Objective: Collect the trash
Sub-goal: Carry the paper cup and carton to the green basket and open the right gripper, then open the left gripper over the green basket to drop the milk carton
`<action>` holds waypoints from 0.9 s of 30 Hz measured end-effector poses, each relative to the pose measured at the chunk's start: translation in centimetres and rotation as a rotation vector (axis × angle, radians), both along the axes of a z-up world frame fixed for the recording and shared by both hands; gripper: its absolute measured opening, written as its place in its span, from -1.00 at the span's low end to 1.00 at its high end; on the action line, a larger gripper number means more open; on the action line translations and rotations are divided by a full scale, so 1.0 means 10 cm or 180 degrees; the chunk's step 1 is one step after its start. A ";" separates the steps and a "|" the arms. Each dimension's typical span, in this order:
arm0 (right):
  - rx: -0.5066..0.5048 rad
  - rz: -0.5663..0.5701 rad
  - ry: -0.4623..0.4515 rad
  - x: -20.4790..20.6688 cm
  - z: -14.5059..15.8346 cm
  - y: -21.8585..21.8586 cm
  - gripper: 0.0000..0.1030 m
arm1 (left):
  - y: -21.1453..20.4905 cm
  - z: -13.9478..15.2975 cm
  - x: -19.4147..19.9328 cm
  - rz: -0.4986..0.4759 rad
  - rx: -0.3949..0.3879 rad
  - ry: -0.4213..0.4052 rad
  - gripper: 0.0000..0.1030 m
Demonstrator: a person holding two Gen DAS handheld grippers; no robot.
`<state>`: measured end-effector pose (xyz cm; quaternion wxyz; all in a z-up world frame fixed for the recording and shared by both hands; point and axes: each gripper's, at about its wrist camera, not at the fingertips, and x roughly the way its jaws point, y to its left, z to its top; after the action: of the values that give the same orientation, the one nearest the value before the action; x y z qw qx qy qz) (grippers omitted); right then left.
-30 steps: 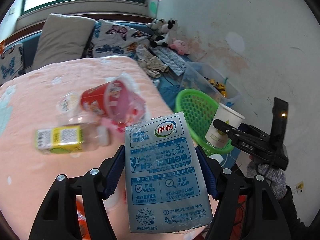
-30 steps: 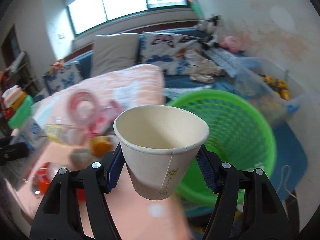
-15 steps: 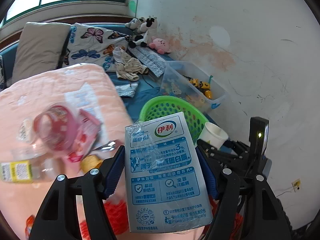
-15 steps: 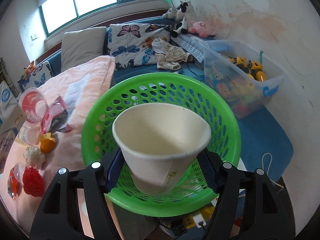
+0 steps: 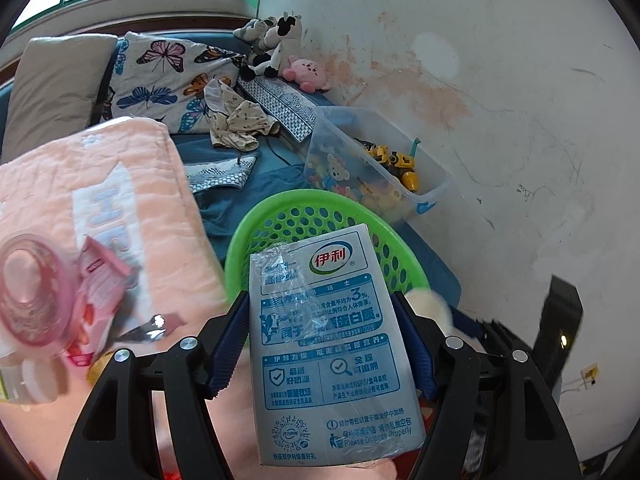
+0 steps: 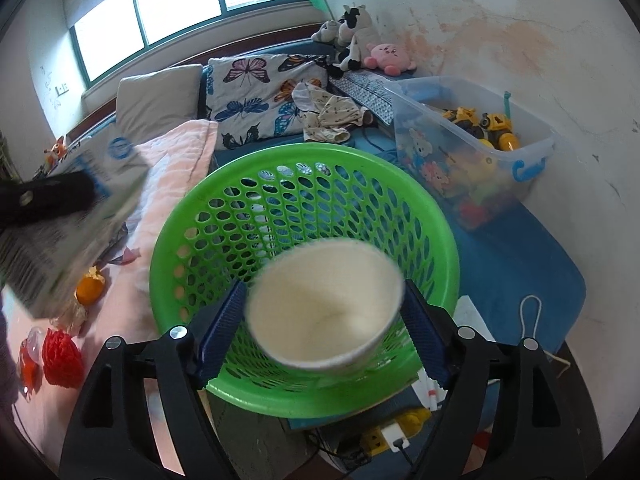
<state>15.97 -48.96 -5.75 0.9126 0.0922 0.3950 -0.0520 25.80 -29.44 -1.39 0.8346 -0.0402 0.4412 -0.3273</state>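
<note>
My left gripper is shut on a blue-and-white milk carton, held upright just before the green mesh basket. In the right wrist view the carton shows blurred at the left, beside the basket. A white paper cup sits blurred and tilted between the right gripper's blue pads, over the basket's near rim. The pads look slightly apart from the cup's sides; I cannot tell whether they still hold it. The cup also shows blurred in the left wrist view.
A pink blanket holds more trash: a pink cup, a wrapper, orange peel and red netting. A clear toy bin stands right of the basket. A power strip lies below it.
Both grippers moved toward the basket. The cup now looks blurred, tilted and lower between the right pads. The carton came closer to the basket rim.
</note>
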 end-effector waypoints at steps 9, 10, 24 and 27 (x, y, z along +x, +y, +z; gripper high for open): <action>-0.0054 -0.0056 -0.0016 -0.06 -0.01 -0.03 0.59 | -0.18 -0.13 0.12 0.0040 0.0057 0.0046 0.30; -0.0059 -0.0060 -0.0024 -0.07 0.01 -0.03 0.59 | -0.20 -0.15 0.13 0.0043 0.0073 0.0053 0.30; -0.0075 0.0047 -0.0167 -0.23 0.14 0.19 0.59 | -0.15 -0.13 0.11 0.0055 0.0117 0.0062 0.53; -0.0068 0.0104 -0.0201 -0.28 0.18 0.29 0.59 | -0.02 -0.01 0.02 0.0081 0.0113 -0.0034 0.53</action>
<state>13.12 -46.08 -3.93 0.9263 0.0776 0.3668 -0.0383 26.04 -29.60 -1.49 0.8416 -0.0293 0.4420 -0.3090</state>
